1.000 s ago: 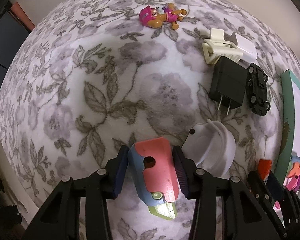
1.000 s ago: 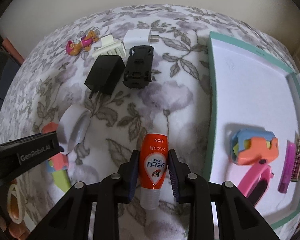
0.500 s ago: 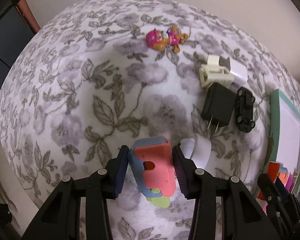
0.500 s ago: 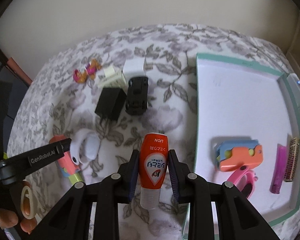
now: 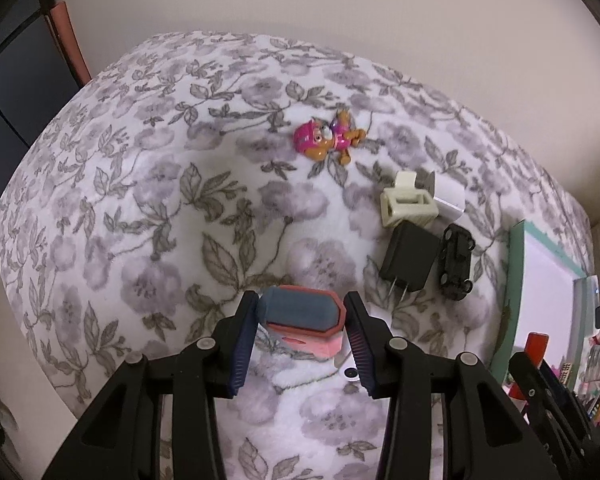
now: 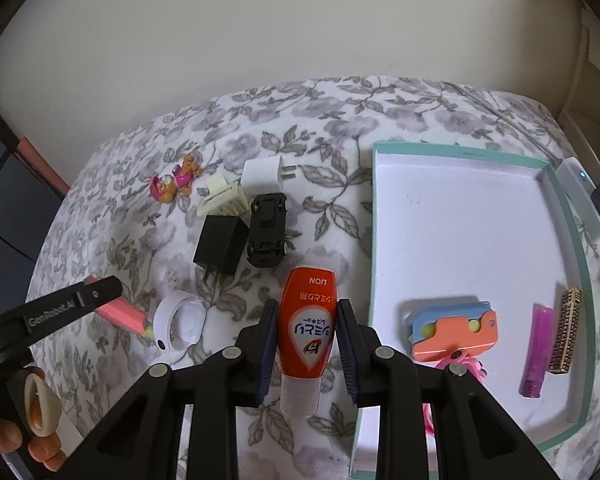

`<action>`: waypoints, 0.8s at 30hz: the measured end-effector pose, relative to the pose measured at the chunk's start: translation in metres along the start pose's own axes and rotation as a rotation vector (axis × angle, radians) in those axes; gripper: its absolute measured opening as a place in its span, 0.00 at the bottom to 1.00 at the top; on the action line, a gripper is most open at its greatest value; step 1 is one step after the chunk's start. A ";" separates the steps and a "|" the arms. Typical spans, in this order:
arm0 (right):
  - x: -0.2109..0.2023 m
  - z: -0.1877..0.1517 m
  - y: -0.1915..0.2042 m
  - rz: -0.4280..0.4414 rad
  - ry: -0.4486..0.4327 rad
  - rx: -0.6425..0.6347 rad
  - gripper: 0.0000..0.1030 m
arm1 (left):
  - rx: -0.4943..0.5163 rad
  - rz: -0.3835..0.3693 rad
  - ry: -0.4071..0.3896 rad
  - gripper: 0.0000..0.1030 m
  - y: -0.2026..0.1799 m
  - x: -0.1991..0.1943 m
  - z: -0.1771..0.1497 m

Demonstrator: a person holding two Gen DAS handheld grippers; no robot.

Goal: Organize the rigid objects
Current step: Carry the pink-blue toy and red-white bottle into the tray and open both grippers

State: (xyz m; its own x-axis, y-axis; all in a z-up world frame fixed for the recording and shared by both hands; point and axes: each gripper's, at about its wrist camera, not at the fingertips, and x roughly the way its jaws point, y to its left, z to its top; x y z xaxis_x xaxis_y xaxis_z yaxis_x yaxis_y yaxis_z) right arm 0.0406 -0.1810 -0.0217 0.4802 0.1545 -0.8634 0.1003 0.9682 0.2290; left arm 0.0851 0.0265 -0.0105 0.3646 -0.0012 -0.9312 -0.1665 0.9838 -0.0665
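Tray w/ teal rim sits at right on the floral blanket, room left inside. Left gripper clamps pink-blue toy, right gripper clamps orange tube, both off the blanket. Carry level over rim, lower onto bare white floor, clear of items already in, then let go.

Both grippers: black plastic frames, triangular cutouts, silver screws at pivots. Left gripper and right gripper had dark-blue ribbed pads. White "GenRobot.AI" lettering on left finger side.
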 end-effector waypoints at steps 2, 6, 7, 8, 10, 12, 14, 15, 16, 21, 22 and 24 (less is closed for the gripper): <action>-0.001 0.001 0.000 -0.003 -0.004 0.001 0.29 | -0.007 -0.011 -0.011 0.44 0.001 -0.004 0.001; -0.003 0.002 -0.001 0.001 -0.012 0.000 0.29 | -0.016 -0.022 -0.038 0.44 0.003 -0.013 0.003; -0.004 0.003 -0.001 0.001 -0.014 0.000 0.29 | -0.019 -0.025 -0.042 0.44 0.004 -0.014 0.004; -0.005 0.003 -0.001 0.001 -0.017 0.001 0.29 | -0.021 -0.027 -0.046 0.44 0.005 -0.016 0.004; -0.007 0.003 -0.001 0.001 -0.021 0.003 0.29 | -0.025 -0.029 -0.056 0.44 0.006 -0.019 0.005; -0.011 0.005 -0.003 -0.002 -0.031 0.006 0.29 | -0.026 -0.034 -0.069 0.44 0.006 -0.024 0.006; -0.018 0.008 -0.005 -0.003 -0.051 0.012 0.29 | -0.026 -0.041 -0.086 0.44 0.005 -0.030 0.007; -0.021 0.010 -0.006 -0.005 -0.060 0.014 0.29 | -0.024 -0.047 -0.096 0.44 0.004 -0.034 0.008; -0.025 0.011 -0.008 -0.009 -0.072 0.017 0.29 | -0.023 -0.049 -0.101 0.44 0.004 -0.036 0.008; -0.049 0.020 -0.021 -0.039 -0.131 0.046 0.29 | -0.010 -0.063 -0.138 0.44 -0.001 -0.049 0.009; -0.055 0.021 -0.025 -0.052 -0.144 0.049 0.29 | -0.007 -0.065 -0.144 0.44 -0.002 -0.052 0.009; -0.062 0.024 -0.029 -0.069 -0.160 0.052 0.29 | -0.003 -0.066 -0.153 0.44 -0.004 -0.055 0.009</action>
State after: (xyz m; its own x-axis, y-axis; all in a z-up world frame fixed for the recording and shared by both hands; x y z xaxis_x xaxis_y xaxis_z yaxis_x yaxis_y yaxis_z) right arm 0.0289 -0.2234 0.0360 0.6027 0.0505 -0.7964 0.1806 0.9635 0.1977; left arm 0.0735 0.0239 0.0442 0.5103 -0.0386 -0.8591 -0.1402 0.9819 -0.1274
